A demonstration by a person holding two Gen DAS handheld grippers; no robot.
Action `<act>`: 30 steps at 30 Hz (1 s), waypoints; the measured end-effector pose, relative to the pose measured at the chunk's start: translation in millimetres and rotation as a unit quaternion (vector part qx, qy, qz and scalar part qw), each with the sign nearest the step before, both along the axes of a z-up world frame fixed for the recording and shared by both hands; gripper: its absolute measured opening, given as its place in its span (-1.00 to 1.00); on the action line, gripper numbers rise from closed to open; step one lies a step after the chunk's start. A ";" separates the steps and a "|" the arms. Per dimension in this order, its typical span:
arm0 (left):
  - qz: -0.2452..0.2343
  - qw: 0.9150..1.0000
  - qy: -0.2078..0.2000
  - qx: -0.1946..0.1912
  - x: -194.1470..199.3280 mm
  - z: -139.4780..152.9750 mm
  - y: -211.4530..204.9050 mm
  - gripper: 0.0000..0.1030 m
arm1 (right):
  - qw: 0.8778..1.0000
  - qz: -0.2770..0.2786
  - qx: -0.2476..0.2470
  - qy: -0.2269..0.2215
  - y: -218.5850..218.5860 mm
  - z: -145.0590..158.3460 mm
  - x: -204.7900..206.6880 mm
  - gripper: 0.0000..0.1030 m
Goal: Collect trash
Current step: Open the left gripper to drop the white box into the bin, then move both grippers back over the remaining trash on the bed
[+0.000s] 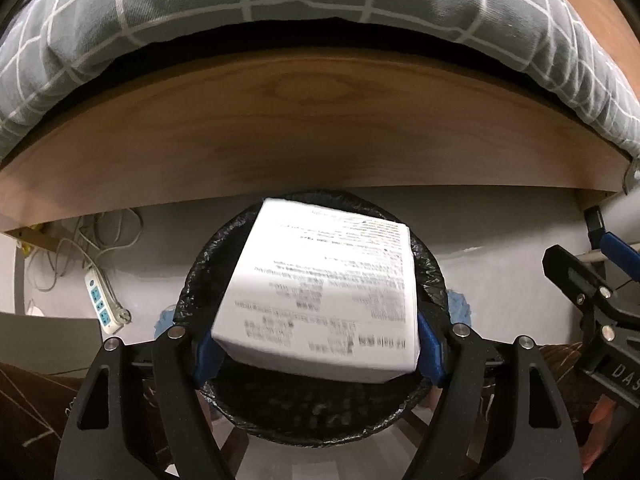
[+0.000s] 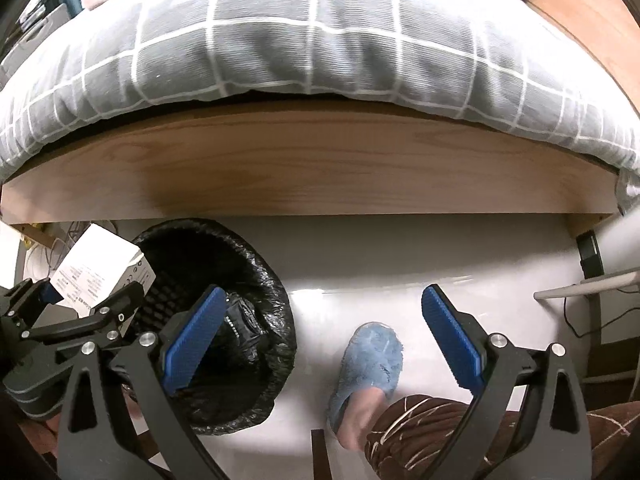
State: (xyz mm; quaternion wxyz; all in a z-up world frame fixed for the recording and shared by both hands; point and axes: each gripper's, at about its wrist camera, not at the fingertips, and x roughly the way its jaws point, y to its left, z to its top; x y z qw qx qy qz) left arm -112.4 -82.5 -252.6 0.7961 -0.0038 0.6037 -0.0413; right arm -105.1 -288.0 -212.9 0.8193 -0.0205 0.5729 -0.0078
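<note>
Over the black-lined trash bin (image 1: 312,412), beside the bed, the left tongs (image 1: 316,344) grip the white printed box (image 1: 324,288) by its two sides. Better to lower it inside the rim, then release. The right tongs (image 2: 320,344) stand open and empty, above the floor.

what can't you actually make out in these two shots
- Print on the white box held in the left tool: blurred in the left wrist view, too small in the right.
- Contents of the black-lined trash bin: the box covers its mouth in the left view; the right tool, open, partly blocks its dark interior.
- Space under the bed frame: cut off by the board.
</note>
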 end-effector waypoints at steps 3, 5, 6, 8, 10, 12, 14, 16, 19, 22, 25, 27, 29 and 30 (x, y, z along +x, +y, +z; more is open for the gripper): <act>-0.003 1.000 -0.005 0.000 -1.2 1.8 1.6 0.65 | 1.000 0.002 0.003 -0.005 4.6 4.6 1.9 0.83; -0.002 1.000 -0.008 0.000 0.0 4.6 2.9 0.70 | 1.000 0.003 0.003 -0.008 9.4 7.0 3.6 0.83; -0.001 1.000 -0.011 0.005 0.5 5.9 3.4 0.77 | 1.000 0.004 0.003 -0.009 11.5 10.1 4.9 0.83; 0.002 1.000 -0.016 0.012 1.3 8.9 6.7 0.82 | 1.000 0.008 0.004 -0.016 16.1 12.7 6.5 0.83; 0.005 1.000 -0.023 0.019 3.8 15.9 8.6 0.85 | 0.999 0.012 0.002 -0.030 20.1 20.5 8.8 0.83; 0.008 0.999 -0.036 0.029 4.4 26.3 11.5 0.87 | 0.999 0.012 0.006 -0.042 22.2 26.8 10.2 0.83; 0.015 0.998 -0.050 0.021 6.1 39.7 16.5 0.89 | 0.998 0.010 0.011 -0.057 22.8 37.4 11.5 0.83; 0.020 0.998 -0.062 0.021 7.4 53.1 19.7 0.89 | 0.997 0.009 0.014 -0.071 22.6 48.5 11.9 0.83; 0.027 0.996 -0.085 0.014 8.0 75.9 20.6 0.89 | 0.996 0.008 0.015 -0.090 22.3 65.5 13.1 0.83; 0.026 0.994 -0.104 0.007 12.1 96.5 22.1 0.89 | 0.993 0.012 0.009 -0.117 23.3 85.6 13.8 0.83; 0.032 0.992 -0.122 -0.004 15.3 118.4 24.4 0.89 | 0.991 0.017 -0.006 -0.135 22.9 103.0 17.4 0.83; 0.033 0.989 -0.143 -0.006 17.4 135.5 24.4 0.89 | 0.989 0.016 -0.004 -0.147 21.4 114.0 21.3 0.83; 0.032 0.987 -0.159 -0.001 20.2 148.4 25.4 0.89 | 0.988 0.015 0.000 -0.156 21.0 122.6 24.8 0.83; 0.033 0.986 -0.165 0.000 22.7 154.0 26.5 0.89 | 0.986 0.015 0.001 -0.163 19.8 127.2 27.0 0.83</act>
